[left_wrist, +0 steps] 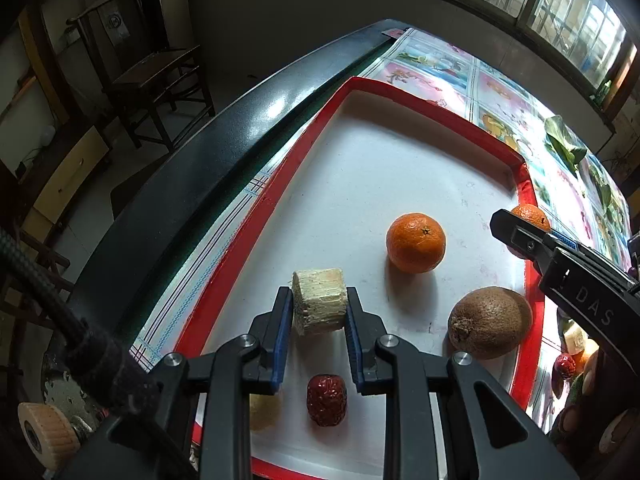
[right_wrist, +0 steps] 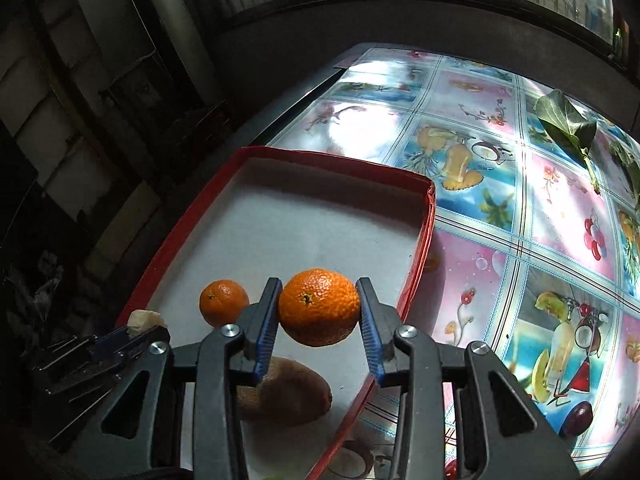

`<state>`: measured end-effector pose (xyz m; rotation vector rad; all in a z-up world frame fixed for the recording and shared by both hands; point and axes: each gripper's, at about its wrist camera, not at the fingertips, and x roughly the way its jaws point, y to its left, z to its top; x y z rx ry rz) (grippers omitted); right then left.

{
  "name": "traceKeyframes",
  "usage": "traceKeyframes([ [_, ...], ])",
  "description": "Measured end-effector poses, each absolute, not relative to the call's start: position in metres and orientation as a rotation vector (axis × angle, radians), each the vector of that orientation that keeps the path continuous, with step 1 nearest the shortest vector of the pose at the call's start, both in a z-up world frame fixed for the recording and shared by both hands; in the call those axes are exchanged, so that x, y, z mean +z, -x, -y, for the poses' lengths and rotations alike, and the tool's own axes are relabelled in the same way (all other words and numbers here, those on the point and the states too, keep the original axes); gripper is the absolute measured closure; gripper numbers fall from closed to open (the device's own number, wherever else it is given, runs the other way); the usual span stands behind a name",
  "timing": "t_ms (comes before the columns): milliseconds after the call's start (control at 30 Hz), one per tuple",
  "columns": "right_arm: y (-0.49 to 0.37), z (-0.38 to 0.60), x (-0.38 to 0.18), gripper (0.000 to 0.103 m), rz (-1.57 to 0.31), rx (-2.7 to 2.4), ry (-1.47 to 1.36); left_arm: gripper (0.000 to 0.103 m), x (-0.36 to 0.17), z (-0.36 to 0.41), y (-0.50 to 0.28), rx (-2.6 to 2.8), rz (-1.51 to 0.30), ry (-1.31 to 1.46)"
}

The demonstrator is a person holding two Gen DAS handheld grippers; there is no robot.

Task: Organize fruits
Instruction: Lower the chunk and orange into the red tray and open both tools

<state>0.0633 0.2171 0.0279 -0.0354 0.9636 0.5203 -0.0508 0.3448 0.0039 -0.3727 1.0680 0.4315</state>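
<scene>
Daylight enters through the windows (left_wrist: 576,12) at the far side; you see strong glare on the glossy tablecloth (right_wrist: 500,184) and a bright streak on the dark table edge (left_wrist: 256,120). The room to your left stays dim. Fruit in the tray (left_wrist: 360,92) casts soft near-side shadows. Both views bend and darken toward their corners. Focus is sharp centrally.

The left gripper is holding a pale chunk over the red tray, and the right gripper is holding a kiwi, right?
Not quite. The right gripper holds an orange, not a kiwi; the right wrist view shows it between the blue pads. The kiwi lies in the red tray below. The rest is right: the left gripper holds the pale chunk over the tray.
</scene>
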Motion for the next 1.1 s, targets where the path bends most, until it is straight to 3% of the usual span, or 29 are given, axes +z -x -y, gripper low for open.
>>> traceKeyframes([
  [267,-0.072,-0.225,0.003,0.063,-1.014,0.498,0.081,0.078,-0.001,-0.343,0.053,0.448,-1.075,0.353],
  [333,-0.073,-0.226,0.003,0.063,-1.006,0.492,0.093,0.071,-0.001,-0.343,0.053,0.447,-1.073,0.355],
  [433,-0.075,-0.226,0.005,0.054,-1.010,0.496,0.086,0.062,0.005,-0.341,0.055,0.452,-1.056,0.352],
  [567,-0.069,-0.220,0.018,0.049,-0.983,0.501,0.061,0.061,0.017,-0.336,0.062,0.452,-1.026,0.361],
  [667,-0.057,-0.209,0.035,0.048,-0.947,0.507,0.025,0.053,0.025,-0.329,0.070,0.447,-1.005,0.371],
  [767,-0.042,-0.189,0.046,0.045,-0.918,0.500,-0.021,0.052,0.033,-0.319,0.077,0.429,-0.985,0.375],
  [1100,0.007,-0.110,0.054,0.045,-0.881,0.430,-0.155,0.044,0.057,-0.271,0.094,0.324,-0.944,0.366],
])
